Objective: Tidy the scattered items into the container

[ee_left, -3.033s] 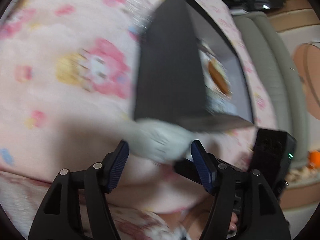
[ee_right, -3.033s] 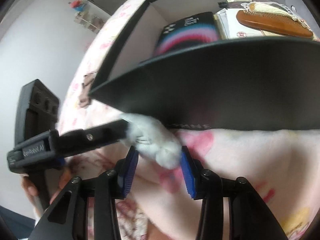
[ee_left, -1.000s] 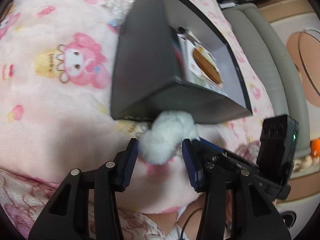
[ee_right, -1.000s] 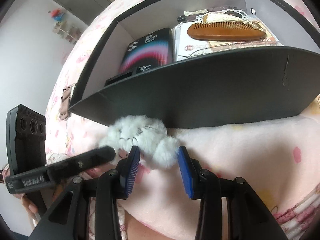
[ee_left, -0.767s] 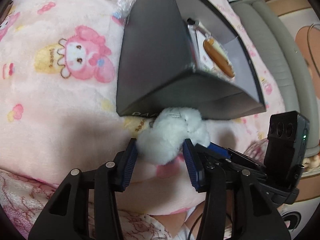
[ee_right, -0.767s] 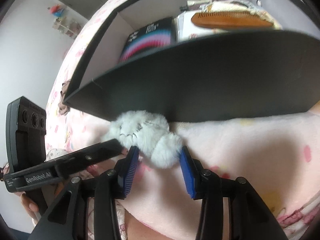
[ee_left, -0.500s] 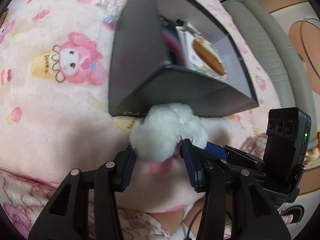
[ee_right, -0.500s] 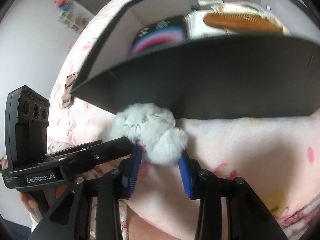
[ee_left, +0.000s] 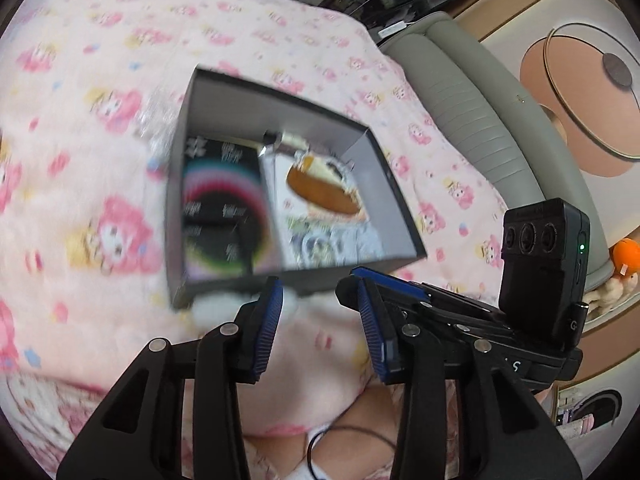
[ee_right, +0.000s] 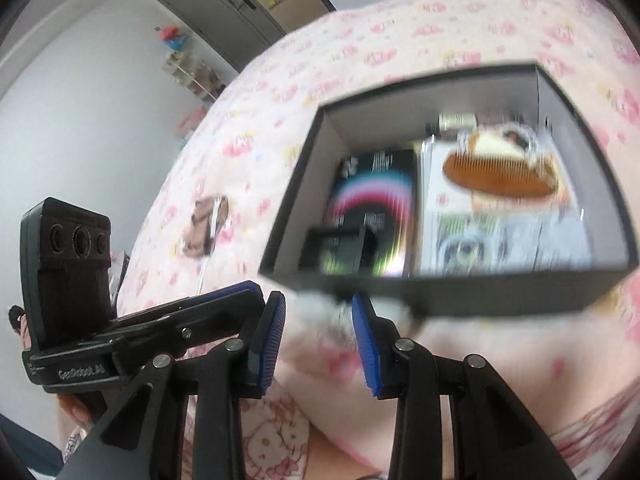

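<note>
A white fluffy toy [ee_left: 216, 309] lies on the pink blanket against the near wall of the open black box [ee_left: 272, 116]. My left gripper [ee_left: 318, 292] hangs above it with jaws closing; only blanket shows between the pads, and the toy peeks out beside the left fingertip. In the right wrist view the blurred toy [ee_right: 332, 312] sits just beyond my right gripper [ee_right: 318, 304], whose jaws are also closing without pressing on it. The box [ee_right: 480, 296] holds a black booklet [ee_right: 376, 200], a wooden comb [ee_right: 496, 172] and printed cards.
The two grippers stand side by side, almost touching; each camera block [ee_left: 540, 264] shows in the other's view. A brown hair clip [ee_right: 208, 224] lies on the blanket left of the box. A grey cushioned edge [ee_left: 460, 92] borders the bed on the right.
Both grippers have risen, so the box's inside now shows from above. The toy, earlier between both pairs of pads, has stayed down by the box wall. Both jaws have narrowed.
</note>
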`<state>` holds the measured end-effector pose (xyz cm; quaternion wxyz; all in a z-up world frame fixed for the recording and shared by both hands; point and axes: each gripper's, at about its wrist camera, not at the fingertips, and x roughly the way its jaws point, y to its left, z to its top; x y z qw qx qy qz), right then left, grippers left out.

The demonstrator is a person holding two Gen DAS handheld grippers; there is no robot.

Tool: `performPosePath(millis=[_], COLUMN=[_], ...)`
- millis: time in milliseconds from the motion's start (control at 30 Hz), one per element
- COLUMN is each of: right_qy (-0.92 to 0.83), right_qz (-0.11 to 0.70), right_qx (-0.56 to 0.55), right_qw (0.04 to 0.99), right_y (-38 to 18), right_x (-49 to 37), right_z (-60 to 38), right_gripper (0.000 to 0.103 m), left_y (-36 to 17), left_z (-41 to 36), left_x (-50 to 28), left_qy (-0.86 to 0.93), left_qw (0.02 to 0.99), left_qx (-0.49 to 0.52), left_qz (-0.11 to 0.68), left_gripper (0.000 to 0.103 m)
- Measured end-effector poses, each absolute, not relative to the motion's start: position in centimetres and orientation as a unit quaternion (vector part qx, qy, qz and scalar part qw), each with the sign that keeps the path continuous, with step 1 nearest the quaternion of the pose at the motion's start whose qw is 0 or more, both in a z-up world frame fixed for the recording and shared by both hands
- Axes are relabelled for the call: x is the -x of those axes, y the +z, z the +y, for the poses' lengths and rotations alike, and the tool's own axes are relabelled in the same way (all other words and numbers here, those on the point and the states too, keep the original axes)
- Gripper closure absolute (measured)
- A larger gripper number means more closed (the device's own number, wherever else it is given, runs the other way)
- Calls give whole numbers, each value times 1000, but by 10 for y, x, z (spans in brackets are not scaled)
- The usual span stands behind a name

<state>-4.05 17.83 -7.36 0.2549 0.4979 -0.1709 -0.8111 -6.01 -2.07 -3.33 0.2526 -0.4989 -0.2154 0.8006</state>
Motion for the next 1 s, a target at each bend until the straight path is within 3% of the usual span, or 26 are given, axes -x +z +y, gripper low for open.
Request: performPosePath(millis=[167,433,600,1000], right_qy=[-812,-771,-757,-751], right_qz=[-168,-169,-212,-213], right_qx=[-499,-568,-587,-589], right_qw=[253,231,192,208], right_y=[-67,-125,-153,-172], right_x=[61,53,69,80], right_z=[192,182,188,175], right_gripper=[71,68,65,65], left_y=[-38,-91,-119,-132], left_z=[-16,-43,-64,-48], left_x=[68,50,55,49], left_qy=[794,786,766,758], left_qw=[249,162,137,148], left_qx=[507,558,560,576], left_qz=[-224,-212,-286,-268], left_gripper=[64,58,56,65])
